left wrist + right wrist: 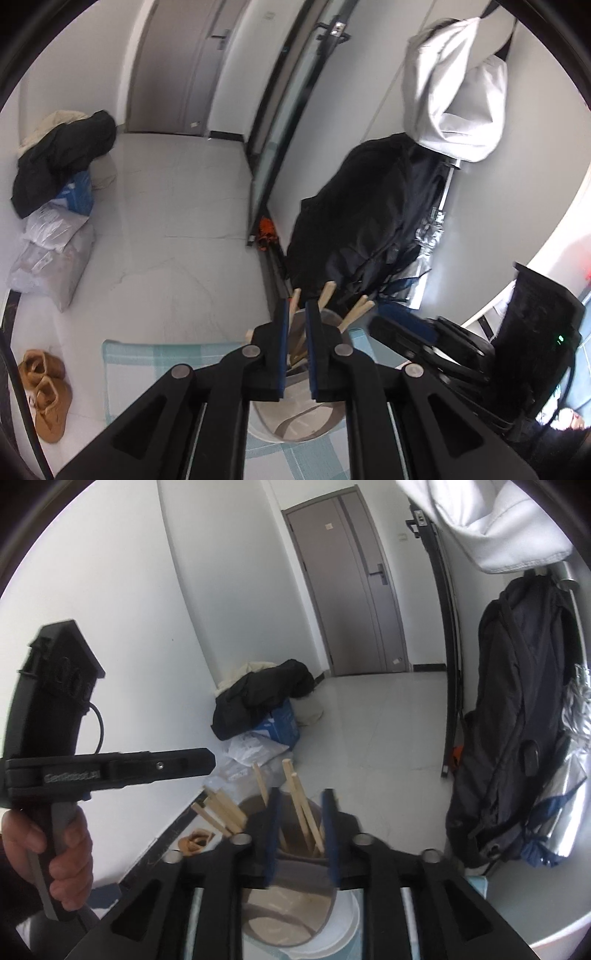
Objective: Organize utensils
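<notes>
A grey-and-tan cylindrical utensil holder (pixel 295 417) stands on a checked blue cloth (pixel 155 354) and holds several wooden chopsticks (pixel 354 314) that stick out of its top. My left gripper (pixel 297 314) hangs just above the holder's mouth, jaws narrowly apart, nothing clearly between them. In the right wrist view the same holder (pixel 291 915) and chopsticks (pixel 299 805) sit below my right gripper (pixel 301 801), whose jaws are open around the sticks without touching. The right gripper also shows in the left wrist view (pixel 413 325).
A dark backpack (pixel 517 716) and a white garment (pixel 454 96) hang on the right. Bags and clothes (pixel 55 221) pile on the floor at left, and tan slippers (pixel 46 391) lie near the cloth. A grey door (pixel 358 583) stands at the back.
</notes>
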Demonstrator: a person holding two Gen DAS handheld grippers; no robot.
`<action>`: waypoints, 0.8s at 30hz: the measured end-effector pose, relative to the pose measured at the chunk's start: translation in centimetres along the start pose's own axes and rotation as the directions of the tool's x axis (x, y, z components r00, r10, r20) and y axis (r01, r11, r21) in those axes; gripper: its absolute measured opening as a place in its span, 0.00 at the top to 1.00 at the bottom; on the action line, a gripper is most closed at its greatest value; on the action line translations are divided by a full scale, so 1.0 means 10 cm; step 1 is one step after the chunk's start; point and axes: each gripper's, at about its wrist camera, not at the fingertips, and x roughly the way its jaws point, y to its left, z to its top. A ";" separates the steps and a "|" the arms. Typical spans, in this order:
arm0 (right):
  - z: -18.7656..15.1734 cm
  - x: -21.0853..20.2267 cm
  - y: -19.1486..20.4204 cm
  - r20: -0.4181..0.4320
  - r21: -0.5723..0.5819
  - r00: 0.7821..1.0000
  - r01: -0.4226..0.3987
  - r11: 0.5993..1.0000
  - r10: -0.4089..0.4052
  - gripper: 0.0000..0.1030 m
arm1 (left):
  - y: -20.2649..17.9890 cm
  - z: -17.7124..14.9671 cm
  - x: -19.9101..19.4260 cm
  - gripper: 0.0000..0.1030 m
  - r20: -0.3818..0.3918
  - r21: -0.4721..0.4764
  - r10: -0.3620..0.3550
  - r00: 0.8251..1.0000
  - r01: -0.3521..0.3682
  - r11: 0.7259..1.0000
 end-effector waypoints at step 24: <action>0.01 -1.33 0.48 0.184 -0.028 0.983 0.035 0.999 -0.029 0.28 | -0.54 -0.16 -1.06 0.20 0.252 0.007 0.179 0.951 -0.186 0.982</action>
